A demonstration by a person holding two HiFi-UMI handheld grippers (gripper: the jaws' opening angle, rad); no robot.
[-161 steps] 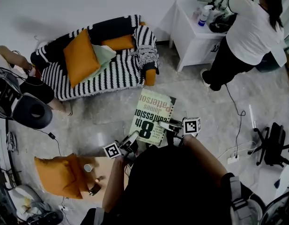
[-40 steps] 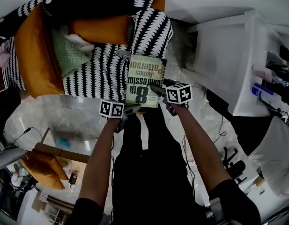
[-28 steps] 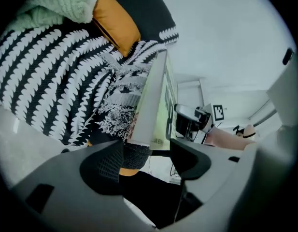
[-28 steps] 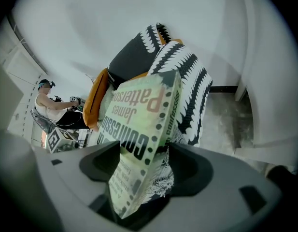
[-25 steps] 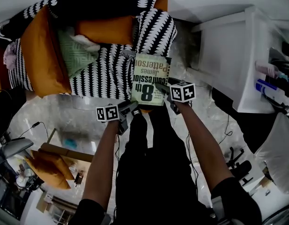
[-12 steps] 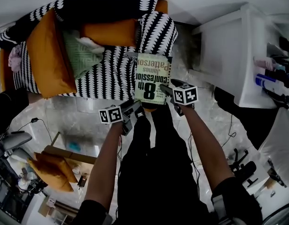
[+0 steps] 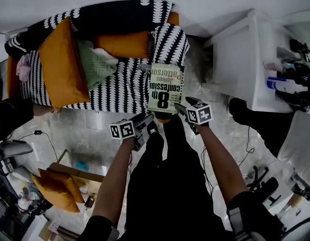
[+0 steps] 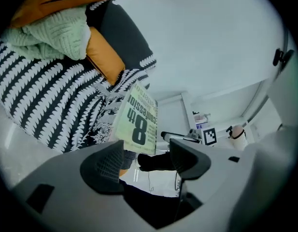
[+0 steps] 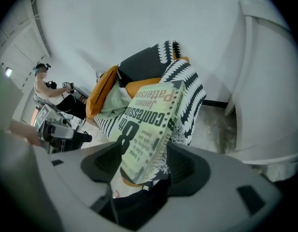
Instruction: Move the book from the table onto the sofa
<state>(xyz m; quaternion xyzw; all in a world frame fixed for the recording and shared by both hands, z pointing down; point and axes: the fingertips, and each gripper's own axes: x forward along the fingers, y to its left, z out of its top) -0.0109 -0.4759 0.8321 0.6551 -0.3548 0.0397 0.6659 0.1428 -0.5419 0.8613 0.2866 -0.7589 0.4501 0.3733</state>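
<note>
Placement is the step in hand, as we judge it. The book (image 7: 165,87) lies cover up over the sofa (image 7: 114,89) at the end away from the big orange cushion (image 7: 62,64), just in front of the striped armrest (image 7: 169,39). Its near end reaches out past the sofa's front edge. Our right gripper (image 9: 148,164) is clenched on the book's near corner, and the volume stands tilted between its two jaws. Our left gripper (image 8: 148,154) is released and carries nothing; its jaws stand apart, and the book shows just beyond one of them. From above we cannot tell whether the book's far edge already touches the sofa's seat or hangs a little over it.

To do this well, we would carry the book further in over the sofa, toward its backrest, so that most of the book sits over the seat rather than beyond the front edge. Then we would lower the far edge first and lay the near edge down after it, with the cover level. The seat looks soft and draped, so the book may tip if only a corner is supported. The right jaws should part only once the sofa bears it. The left gripper can wait beside the sofa's front edge, ready to steady the book if it slides.
</note>
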